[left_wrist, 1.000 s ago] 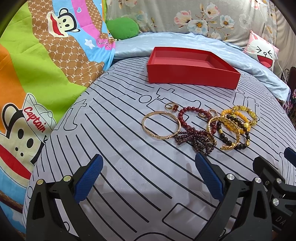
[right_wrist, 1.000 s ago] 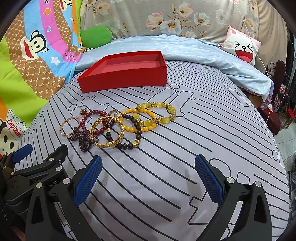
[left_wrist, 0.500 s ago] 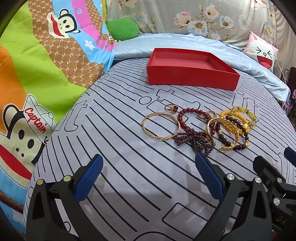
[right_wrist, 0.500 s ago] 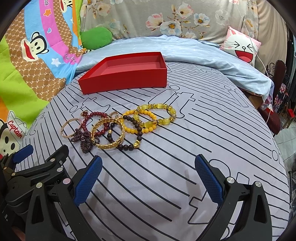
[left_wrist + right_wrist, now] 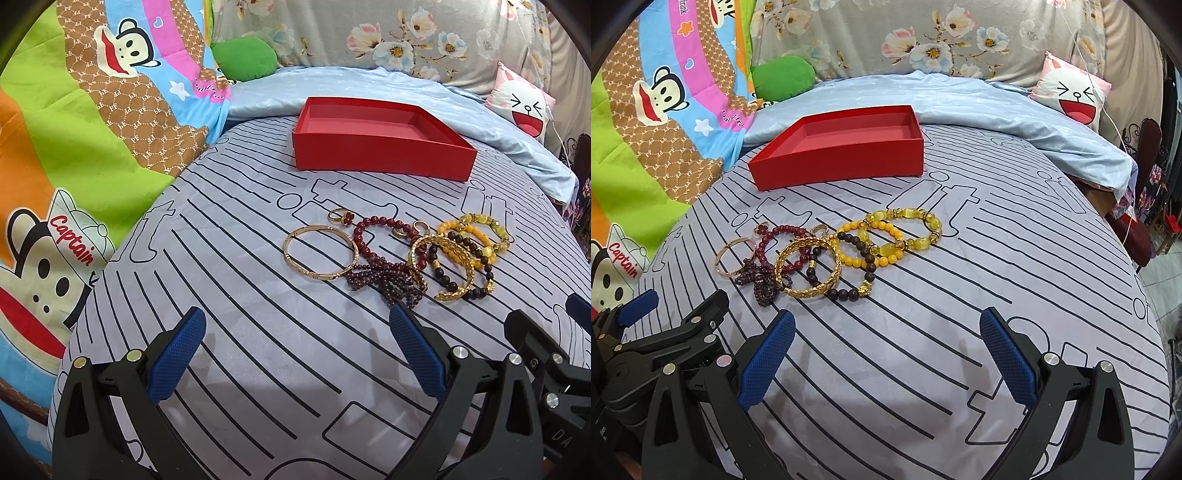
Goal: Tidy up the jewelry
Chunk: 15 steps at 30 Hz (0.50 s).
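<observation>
Approach to the first pick. I am holding both tools low over the striped sheet (image 5: pixel 1015 266), on the near side of the red box (image 5: pixel 376 151), which is sitting open and empty. The left gripper (image 5: pixel 295 350) is hovering with its jaws spread wide and nothing between them; the right gripper (image 5: pixel 886 350) is doing the same. The jewelry is lying in a loose cluster between the grippers and the red box, well apart from it: a plain gold bangle (image 5: pixel 320 253) at the cluster's left edge, a red bead bracelet (image 5: pixel 373 229) and a dark purple strand (image 5: pixel 388 280) tangled beside it, a textured gold bangle (image 5: pixel 809 267), a dark bead bracelet (image 5: pixel 857 273), yellow bead bracelets (image 5: pixel 905 232), and two small rings (image 5: pixel 341 216) on the side nearer the box. I am judging the plain gold bangle the best first target, since it is overlapping least. To do this well, I am planning to straddle one side of its rim, close gently, and lift straight up so that neighbouring strands are not dragged along toward the box.
</observation>
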Tool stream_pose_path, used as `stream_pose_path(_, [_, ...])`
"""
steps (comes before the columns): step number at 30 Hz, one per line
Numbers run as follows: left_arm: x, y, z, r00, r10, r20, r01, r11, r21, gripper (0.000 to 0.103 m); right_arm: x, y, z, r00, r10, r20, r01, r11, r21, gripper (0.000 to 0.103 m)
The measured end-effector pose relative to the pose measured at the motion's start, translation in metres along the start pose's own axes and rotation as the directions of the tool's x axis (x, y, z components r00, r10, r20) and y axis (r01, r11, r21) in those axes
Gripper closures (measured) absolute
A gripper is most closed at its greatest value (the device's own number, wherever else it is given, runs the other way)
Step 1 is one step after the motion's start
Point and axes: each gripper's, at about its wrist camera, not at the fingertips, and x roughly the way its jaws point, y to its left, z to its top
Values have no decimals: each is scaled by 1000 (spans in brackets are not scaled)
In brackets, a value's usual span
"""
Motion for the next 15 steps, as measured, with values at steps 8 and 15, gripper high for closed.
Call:
stream_pose_path(8, [-1, 0, 0, 1000, -2, 0, 2, 1000, -1, 8, 0, 0, 0, 1000, 1, 0, -1, 1000, 1, 6])
stream_pose_path(15, [-1, -1, -1, 1000, -4, -2, 4, 1000, -1, 8, 0, 0, -1, 1000, 0, 0, 0, 1000, 0, 6])
